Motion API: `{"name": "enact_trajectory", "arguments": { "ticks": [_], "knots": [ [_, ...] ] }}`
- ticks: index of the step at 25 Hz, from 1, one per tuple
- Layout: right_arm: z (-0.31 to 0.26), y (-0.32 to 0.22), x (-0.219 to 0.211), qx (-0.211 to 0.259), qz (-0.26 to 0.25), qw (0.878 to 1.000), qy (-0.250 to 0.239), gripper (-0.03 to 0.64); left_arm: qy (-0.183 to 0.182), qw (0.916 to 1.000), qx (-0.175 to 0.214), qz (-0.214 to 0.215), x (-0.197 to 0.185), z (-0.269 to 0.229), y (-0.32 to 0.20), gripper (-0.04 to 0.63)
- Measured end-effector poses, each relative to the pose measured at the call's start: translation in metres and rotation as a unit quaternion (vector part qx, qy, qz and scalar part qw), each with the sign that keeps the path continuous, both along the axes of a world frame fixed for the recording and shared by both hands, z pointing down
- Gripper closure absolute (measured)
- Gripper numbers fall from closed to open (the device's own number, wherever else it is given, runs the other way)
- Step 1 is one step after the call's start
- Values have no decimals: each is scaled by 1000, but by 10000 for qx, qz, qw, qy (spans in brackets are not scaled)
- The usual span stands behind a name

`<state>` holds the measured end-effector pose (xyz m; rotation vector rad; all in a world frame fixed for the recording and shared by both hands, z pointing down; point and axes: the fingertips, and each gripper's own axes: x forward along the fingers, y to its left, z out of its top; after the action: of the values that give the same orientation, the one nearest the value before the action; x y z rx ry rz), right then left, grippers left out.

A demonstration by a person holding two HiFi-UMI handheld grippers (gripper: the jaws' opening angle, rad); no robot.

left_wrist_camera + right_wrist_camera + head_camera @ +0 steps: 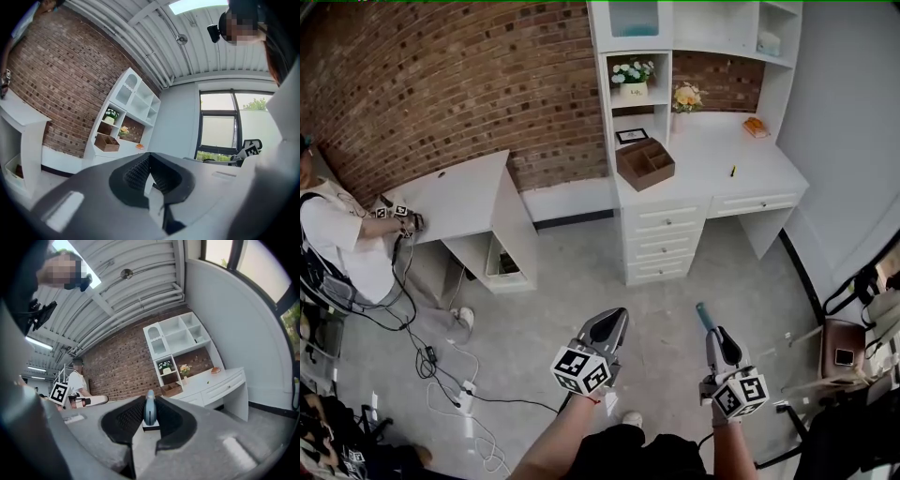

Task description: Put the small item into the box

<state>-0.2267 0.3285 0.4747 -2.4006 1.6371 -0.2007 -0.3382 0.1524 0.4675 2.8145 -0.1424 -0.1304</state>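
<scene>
Right gripper view shows the right gripper (150, 404) with its 2 jaws pinched on a slim blue item (149, 416), which stands upright between them and pokes out past the tips. The left gripper (149, 161) is pressed together on nothing. Well ahead, the wooden box (172, 390) sits on the white desk (225, 376). To carry it well, I judge, hold a firm squeeze, walk close, and line the item over 1 open compartment before loosening.
</scene>
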Motion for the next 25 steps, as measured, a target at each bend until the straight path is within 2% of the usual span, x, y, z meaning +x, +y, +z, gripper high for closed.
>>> {"name": "enact_trajectory", "arguments": {
  "ticks": [5,14,20,25],
  "knots": [
    [3,-7,15,81,68,9999,-127,551,-21,10000,0,60,14,2,-10,592],
    [2,-40,46,118,-73,9998,-164,549,1,9999,-46,-128,36,3,-41,592],
    [3,-67,88,158,-193,9996,-152,549,-5,9997,-58,-247,71,6,-64,592],
    [-2,-91,134,61,-296,9994,-183,551,-22,9992,-112,-389,115,5,-87,592]
  ]
}}
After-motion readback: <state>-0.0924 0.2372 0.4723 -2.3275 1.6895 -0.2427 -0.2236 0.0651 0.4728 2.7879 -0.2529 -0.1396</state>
